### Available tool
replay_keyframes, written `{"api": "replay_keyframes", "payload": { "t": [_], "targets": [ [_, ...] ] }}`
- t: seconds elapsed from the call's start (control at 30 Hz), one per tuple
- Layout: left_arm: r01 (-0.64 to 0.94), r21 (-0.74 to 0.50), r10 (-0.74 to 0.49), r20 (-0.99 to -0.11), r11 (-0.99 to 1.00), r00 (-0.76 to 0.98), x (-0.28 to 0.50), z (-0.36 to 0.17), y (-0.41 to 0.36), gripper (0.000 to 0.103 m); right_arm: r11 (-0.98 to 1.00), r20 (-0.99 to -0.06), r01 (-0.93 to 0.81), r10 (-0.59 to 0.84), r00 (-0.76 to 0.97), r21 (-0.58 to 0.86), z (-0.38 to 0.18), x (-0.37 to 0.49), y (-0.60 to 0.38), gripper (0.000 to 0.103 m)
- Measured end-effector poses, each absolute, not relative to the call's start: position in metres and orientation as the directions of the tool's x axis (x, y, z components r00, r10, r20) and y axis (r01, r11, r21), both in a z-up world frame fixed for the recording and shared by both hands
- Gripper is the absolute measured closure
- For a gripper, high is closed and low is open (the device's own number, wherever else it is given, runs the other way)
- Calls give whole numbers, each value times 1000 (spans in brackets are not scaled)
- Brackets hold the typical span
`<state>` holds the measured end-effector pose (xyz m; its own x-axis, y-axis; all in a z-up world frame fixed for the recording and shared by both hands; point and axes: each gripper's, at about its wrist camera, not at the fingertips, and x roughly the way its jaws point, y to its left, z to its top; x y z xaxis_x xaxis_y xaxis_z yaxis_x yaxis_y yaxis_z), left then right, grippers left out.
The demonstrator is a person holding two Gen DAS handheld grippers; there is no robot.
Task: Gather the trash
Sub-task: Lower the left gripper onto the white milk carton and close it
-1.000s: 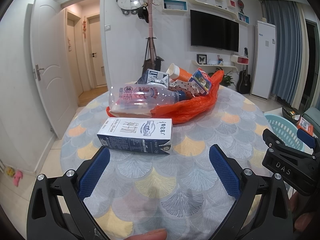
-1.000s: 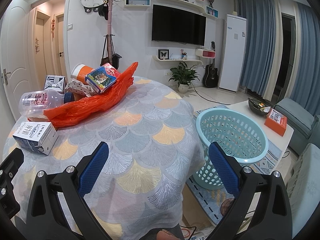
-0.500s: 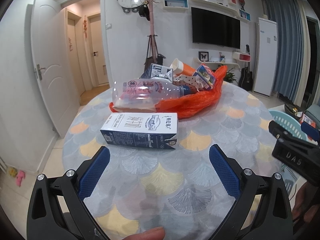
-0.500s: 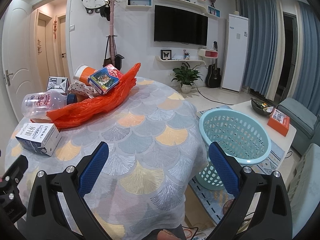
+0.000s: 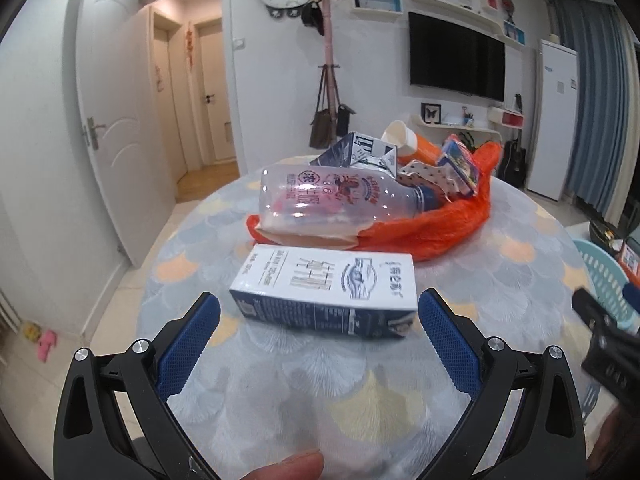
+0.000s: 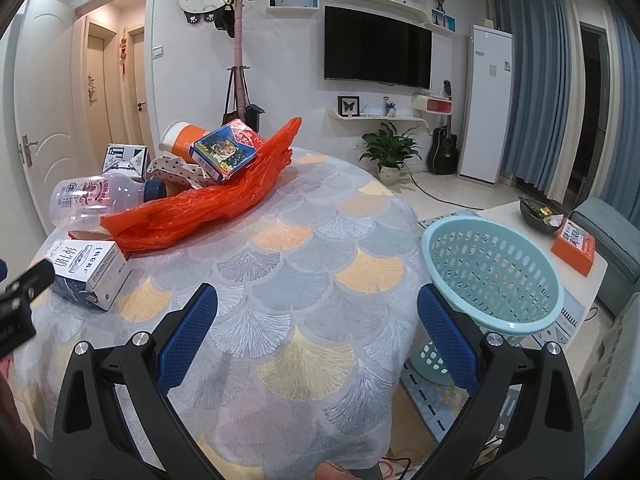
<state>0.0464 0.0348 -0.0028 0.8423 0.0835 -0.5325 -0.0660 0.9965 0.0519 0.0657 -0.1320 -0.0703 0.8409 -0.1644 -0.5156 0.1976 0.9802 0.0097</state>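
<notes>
The left gripper has moved closer to the white-and-navy rectangular milk carton, lying flat on the round fan-patterned table; its spread jaws now flank it, holding nothing, ready to grasp. The right gripper hangs wide open, empty. Trash counted: two cartons, one clear plastic bottle, one orange plastic bag, one pale-blue perforated plastic basket.

- Milk carton: printed paperboard, slight sheen.
- Bottle: clear glossy plastic.
- Bag: thin crinkled orange plastic.
- Tabletop: matt patterned cloth.
- Basket: smooth perforated plastic.
- Left claw pads: knurled blue rubber.
</notes>
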Motion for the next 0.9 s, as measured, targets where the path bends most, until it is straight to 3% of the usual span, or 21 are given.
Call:
{"api": "replay_keyframes", "payload": {
  "t": [0.17, 0.37, 0.5, 0.63, 0.9],
  "targets": [
    [-117, 74, 139, -508, 990, 850, 68, 18, 16, 7, 982, -523, 189, -156, 838, 9, -76, 70, -131, 8],
    [-240, 108, 248, -673, 965, 697, 118, -5, 2, 7, 981, -510, 195, -160, 846, 16, -75, 69, -135, 8],
    [-283, 97, 264, -716, 954, 646, 131, -18, 2, 6, 978, -515, 209, -163, 841, 31, -77, 69, -142, 8],
    [-271, 165, 307, -696, 948, 650, 128, -26, -4, 6, 979, -524, 202, -158, 837, 28, -79, 69, -143, 8],
    [-215, 156, 262, -688, 964, 677, 103, -25, 23, 6, 979, -507, 202, -159, 847, 31, -73, 65, -147, 8]
  ]
}}
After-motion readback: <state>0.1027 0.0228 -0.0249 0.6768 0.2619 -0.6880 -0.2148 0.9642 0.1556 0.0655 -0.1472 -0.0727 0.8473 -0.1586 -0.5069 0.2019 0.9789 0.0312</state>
